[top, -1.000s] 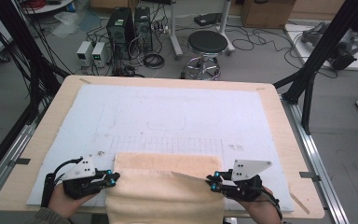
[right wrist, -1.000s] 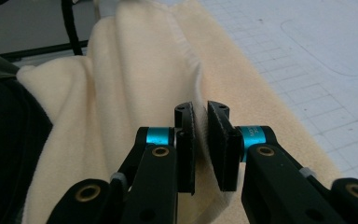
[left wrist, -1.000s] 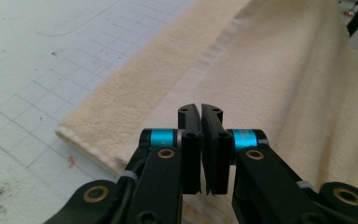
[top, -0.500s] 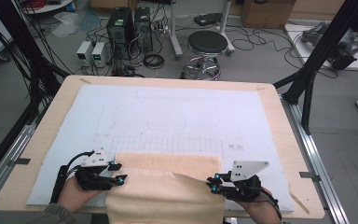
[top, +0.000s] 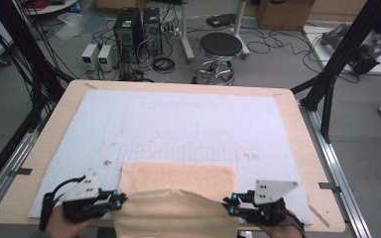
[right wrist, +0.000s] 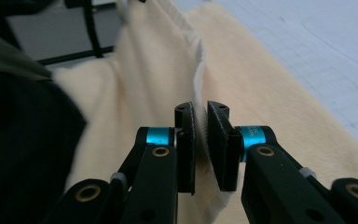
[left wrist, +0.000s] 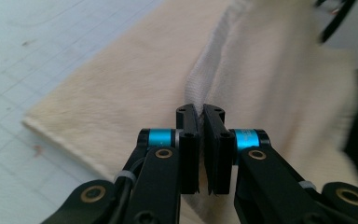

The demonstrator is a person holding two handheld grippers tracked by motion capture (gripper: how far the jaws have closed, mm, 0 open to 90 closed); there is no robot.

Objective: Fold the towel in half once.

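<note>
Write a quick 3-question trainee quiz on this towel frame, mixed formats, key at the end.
1. True or false: the left gripper has its jaws closed on the hemmed edge of the cream terry-cloth towel.
2. Multiple choice: the towel's far part lies on A) the bare wooden table rim, B) the white gridded mat, C) the black round stool.
3. Fill in: the right gripper pinches the towel's ____ edge, which stands lifted off the mat.

Key: 1 true; 2 B; 3 near (hemmed). Note that the left gripper's jaws have just closed again, with the hem between them.
</note>
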